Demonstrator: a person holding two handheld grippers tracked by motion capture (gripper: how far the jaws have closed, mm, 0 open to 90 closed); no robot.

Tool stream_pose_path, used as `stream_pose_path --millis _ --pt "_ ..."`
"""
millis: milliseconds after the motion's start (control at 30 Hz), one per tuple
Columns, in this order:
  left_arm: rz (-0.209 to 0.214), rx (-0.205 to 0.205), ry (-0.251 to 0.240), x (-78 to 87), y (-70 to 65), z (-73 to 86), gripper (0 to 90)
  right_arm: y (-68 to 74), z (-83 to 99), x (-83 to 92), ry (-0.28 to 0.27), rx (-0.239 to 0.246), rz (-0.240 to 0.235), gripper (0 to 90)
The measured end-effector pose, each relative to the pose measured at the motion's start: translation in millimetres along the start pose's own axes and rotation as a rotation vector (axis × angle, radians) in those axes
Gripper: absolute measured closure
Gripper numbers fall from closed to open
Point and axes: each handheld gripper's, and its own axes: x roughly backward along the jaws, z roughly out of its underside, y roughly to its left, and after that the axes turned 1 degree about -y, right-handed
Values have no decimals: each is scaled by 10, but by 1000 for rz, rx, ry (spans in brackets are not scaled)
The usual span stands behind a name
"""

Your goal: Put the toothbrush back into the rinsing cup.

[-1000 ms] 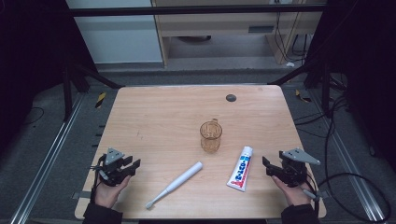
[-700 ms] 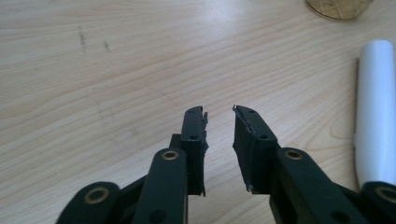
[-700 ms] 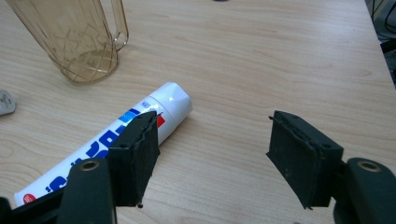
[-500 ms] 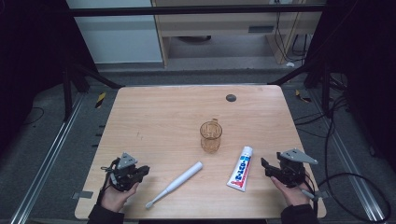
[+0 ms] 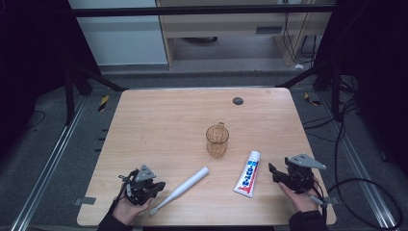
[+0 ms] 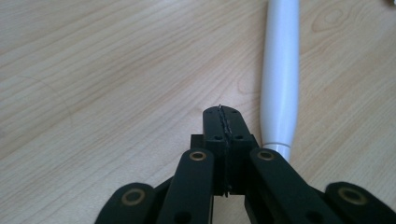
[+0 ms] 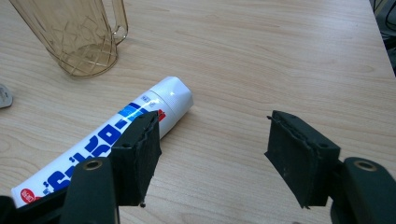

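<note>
Left hand-held gripper (image 6: pixel 224 121), clenched empty after closing, sits beside a slim white toothbrush (image 6: pixel 280 79).

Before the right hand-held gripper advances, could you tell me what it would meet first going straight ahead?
Probably nothing: the right hand-held gripper, jaws open, faces bare table. The toothpaste tube lies just beside its left jaw, though depth is unclear.

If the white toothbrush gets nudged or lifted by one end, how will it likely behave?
The toothbrush has a round, smooth handle, so a sideways nudge would probably roll it. It looks rigid and light, so it should lift without sagging. Its glossy surface may slip between the pads.
</note>
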Motion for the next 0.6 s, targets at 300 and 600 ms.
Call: stream_pose_path --millis 300,600 --pt "27 -18 30 -30 -69 30 896 -2 10 -16 5 6 0 349" --pt "47 -39 51 -61 -138 49 897 -1 9 -12 3 8 -3 348"
